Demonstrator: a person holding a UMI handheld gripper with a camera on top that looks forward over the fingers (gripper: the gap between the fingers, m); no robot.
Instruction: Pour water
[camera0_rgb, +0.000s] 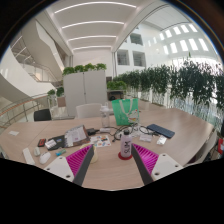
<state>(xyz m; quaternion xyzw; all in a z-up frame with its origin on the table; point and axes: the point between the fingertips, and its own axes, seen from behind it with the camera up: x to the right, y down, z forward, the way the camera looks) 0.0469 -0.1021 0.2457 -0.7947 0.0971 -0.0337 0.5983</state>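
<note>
Gripper view: gripper (113, 160) spread wide; a bottle (125, 146) stands upright between its pads, untouched, cap upward.

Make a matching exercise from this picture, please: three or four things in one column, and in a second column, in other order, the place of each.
Things:
1. bottle
2. green container
3. dark flat object
4. gripper

Places:
A. beyond the bottle, farther along the table
B. on the table, off to the right of the bottle
C. just ahead of the fingers, between them
D. open, nearest the camera, holding nothing

Pairs: 1-C, 2-A, 3-B, 4-D
</note>
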